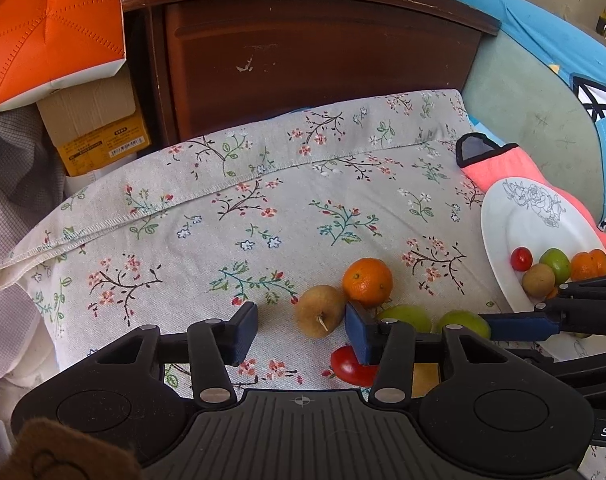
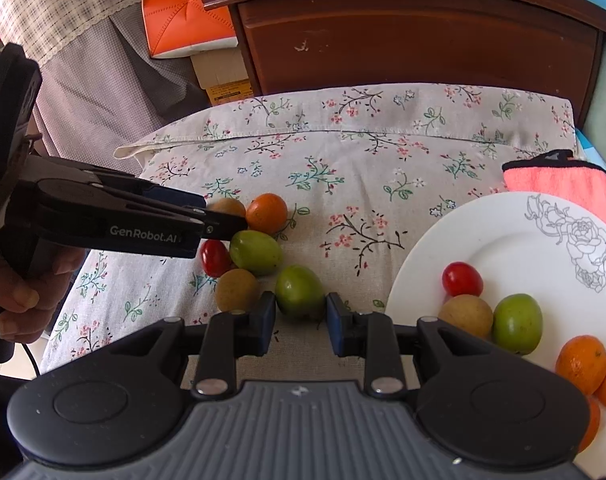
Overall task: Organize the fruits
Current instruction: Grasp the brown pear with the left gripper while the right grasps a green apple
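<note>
White plate (image 2: 515, 236) with a rose outline drawn on its rim, at the right on the flowered cloth (image 2: 343, 160), its far edge lying over a pink towel (image 2: 563, 180). In the plate: one cherry tomato (image 2: 461, 279), a brown round fruit (image 2: 465, 316) just beside it, a green fruit (image 2: 517, 322) touching that one, and oranges (image 2: 583, 364) bunched at the near rim. Loose on the cloth, left of the plate: a small cluster of an orange (image 2: 266, 213), a brown fruit (image 2: 228, 207) beside it, a red tomato (image 2: 215, 258), a green fruit (image 2: 256, 252), and another brown fruit (image 2: 237, 290). A second green fruit (image 2: 299, 290) lies a little apart from the cluster, towards the plate. Right tool (image 2: 301, 320): narrow opening, both blue pads set against the sides of that second green fruit, gripping it where it rests on the cloth. Left tool (image 1: 301, 330): part open; the brown fruit with a stalk (image 1: 319, 310) sits between its pads, close to the right pad, clear gap to the left pad, not gripped. The orange (image 1: 367, 282) lies just beyond the right pad's tip, the tomato (image 1: 351, 366) under that same pad. A hand (image 2: 15, 280) holds the left tool's handle.
</note>
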`<state>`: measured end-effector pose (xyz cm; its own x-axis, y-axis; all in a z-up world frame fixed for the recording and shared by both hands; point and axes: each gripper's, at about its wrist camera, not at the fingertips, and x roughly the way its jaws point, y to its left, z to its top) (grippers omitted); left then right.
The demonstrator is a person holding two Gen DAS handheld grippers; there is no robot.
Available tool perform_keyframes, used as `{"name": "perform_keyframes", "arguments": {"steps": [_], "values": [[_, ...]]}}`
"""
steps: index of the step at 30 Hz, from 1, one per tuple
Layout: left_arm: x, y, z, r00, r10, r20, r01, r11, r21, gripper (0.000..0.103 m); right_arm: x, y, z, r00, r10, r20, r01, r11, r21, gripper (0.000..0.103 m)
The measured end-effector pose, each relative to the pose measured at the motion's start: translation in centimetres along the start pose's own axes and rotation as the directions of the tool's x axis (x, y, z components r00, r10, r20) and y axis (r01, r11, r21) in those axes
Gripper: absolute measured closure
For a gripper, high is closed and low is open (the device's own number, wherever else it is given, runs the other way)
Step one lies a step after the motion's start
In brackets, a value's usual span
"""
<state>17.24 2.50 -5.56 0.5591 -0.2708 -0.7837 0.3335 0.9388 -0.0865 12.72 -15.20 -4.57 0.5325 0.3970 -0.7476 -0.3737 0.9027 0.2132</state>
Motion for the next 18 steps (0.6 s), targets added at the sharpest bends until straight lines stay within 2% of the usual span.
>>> {"name": "perform_keyframes", "arguments": {"steps": [9,12,14,18], "values": [[0.39,-0.87,0.03,1.0,0.02,0.009,-0.021,0.999,0.045,0.061,-0.12,0.15,-0.01,1.0,-0.003,-0.002,0.003,1.0,-0.005,0.076],[0.4,-0.95,0.05,1.0,0.026,0.015,-0.027,0.998,0.053,0.068,-0.22,0.2,-0.01,1.0,-0.002,0.0,0.002,1.0,-0.005,0.076],[0.31,-0.88,0.08,1.0,0.018,0.019,-0.019,0.999,0.044,0.078,-0.36,0.27,0.01,1.0,0.0,0.005,0.0,1.0,-0.005,0.076],[0.14,-1.14,-0.19,1.0,0.009,0.028,-0.01,0.998,0.059,0.079,-0.59,0.39,0.01,1.0,0.005,0.012,-0.005,1.0,-0.007,0.076]]}}
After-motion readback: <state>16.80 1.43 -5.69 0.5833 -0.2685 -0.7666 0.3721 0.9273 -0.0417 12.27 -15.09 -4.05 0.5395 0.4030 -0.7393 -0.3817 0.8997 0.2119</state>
